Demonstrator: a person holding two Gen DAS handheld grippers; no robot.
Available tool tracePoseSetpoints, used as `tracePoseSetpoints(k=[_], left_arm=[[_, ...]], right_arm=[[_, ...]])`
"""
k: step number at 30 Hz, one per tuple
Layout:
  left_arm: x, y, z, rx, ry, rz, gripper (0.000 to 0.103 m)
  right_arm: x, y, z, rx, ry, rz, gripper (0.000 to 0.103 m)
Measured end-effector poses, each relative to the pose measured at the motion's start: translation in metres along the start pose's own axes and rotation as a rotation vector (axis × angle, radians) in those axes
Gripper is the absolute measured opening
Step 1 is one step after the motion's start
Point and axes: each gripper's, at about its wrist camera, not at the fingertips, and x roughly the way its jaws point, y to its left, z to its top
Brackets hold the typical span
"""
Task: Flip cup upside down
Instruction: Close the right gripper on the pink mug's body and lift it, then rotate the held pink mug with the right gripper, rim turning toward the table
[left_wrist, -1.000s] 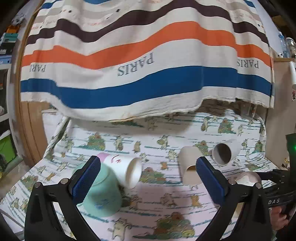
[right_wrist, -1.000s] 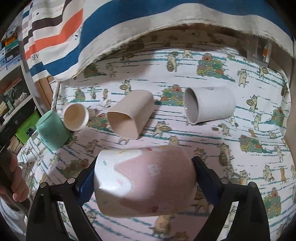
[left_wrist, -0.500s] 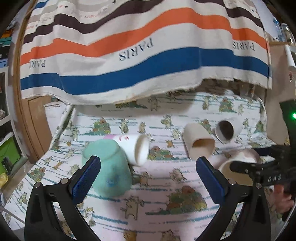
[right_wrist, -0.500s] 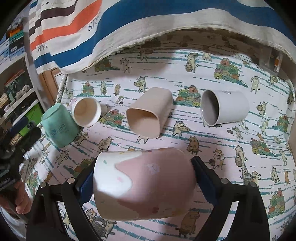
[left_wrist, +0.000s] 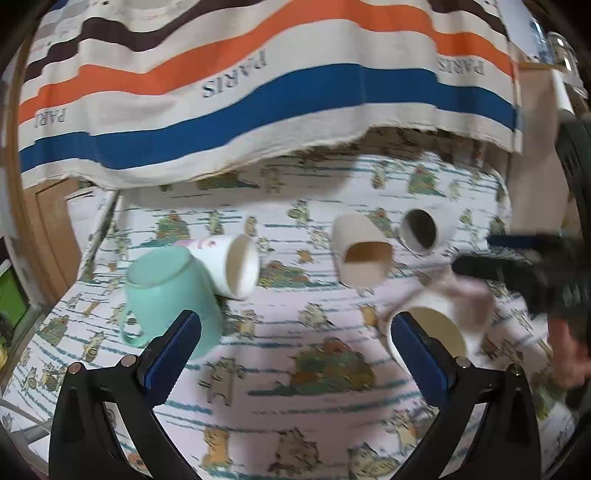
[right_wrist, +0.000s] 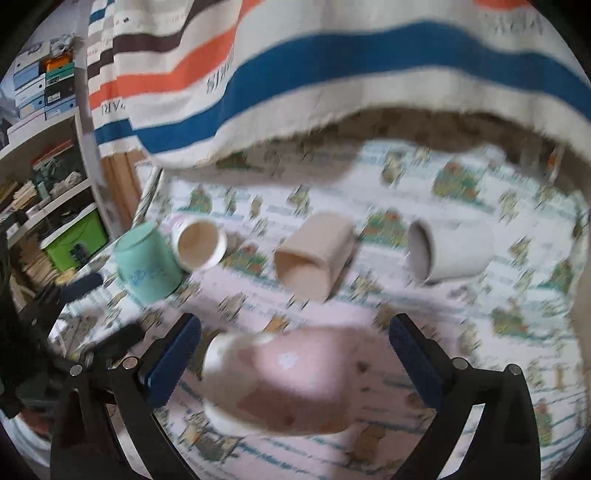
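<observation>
A pink and white cup (right_wrist: 284, 380) lies on its side on the patterned cloth between my right gripper's (right_wrist: 295, 365) open jaws, with gaps on both sides. It also shows in the left wrist view (left_wrist: 439, 314), mouth toward that camera. My left gripper (left_wrist: 295, 354) is open and empty above the cloth. A mint mug (left_wrist: 166, 291) stands upside down to its left, also in the right wrist view (right_wrist: 146, 266).
A white cup (left_wrist: 229, 264), a beige square cup (left_wrist: 362, 254) and a grey cup (left_wrist: 421, 230) lie on their sides on the cat-print cloth (left_wrist: 295, 387). A striped towel (left_wrist: 258, 92) hangs behind. Shelves (right_wrist: 40, 192) stand at the left.
My right gripper has let go of the pink cup, which now lies on the cloth, and its jaws have opened. My left gripper has drawn back and up from the mint mug.
</observation>
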Motion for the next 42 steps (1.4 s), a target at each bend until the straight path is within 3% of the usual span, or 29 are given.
tracePoseSetpoints(k=[3,5,6,8,11,19,27,30,34,37,39,42], left_arm=[[-0.001,-0.014,-0.004,0.026,0.027,-0.051,0.102],[-0.002,-0.027,-0.006,0.042,0.045,-0.087,0.102],[-0.001,-0.032,-0.007,0.046,0.052,-0.1,0.102],[0.0,-0.043,-0.007,0.056,0.063,-0.12,0.102],[0.002,-0.058,-0.009,0.081,0.078,-0.141,0.102],[0.025,-0.063,-0.015,0.092,0.15,-0.073,0.103],[0.035,-0.041,-0.009,0.076,0.133,0.024,0.102],[0.041,-0.036,-0.004,0.077,0.126,0.053,0.098],[0.041,-0.031,0.0,0.052,0.152,0.01,0.092],[0.035,-0.038,-0.003,0.088,0.143,0.003,0.085],[0.037,-0.043,-0.005,0.114,0.158,0.012,0.066],[0.048,-0.043,-0.004,0.107,0.183,0.008,0.049]], right_arm=[[-0.004,-0.007,0.008,-0.017,-0.018,-0.088,0.098],[0.0,-0.014,0.011,-0.015,0.002,-0.101,0.077],[0.004,-0.019,0.011,-0.004,0.017,-0.107,0.073],[0.012,-0.029,0.01,0.021,0.048,-0.101,0.054],[0.022,-0.041,0.004,0.05,0.085,-0.061,0.041],[0.025,-0.045,-0.004,0.058,0.11,0.028,0.039],[0.012,-0.045,-0.012,0.031,0.122,0.055,0.039],[0.007,-0.042,-0.014,0.022,0.134,0.072,0.039],[0.004,-0.044,-0.014,0.04,0.103,-0.03,0.039],[0.011,-0.051,-0.015,0.047,0.111,-0.051,0.039],[0.018,-0.054,-0.019,0.054,0.139,-0.04,0.039],[0.02,-0.051,-0.026,0.042,0.151,-0.026,0.038]])
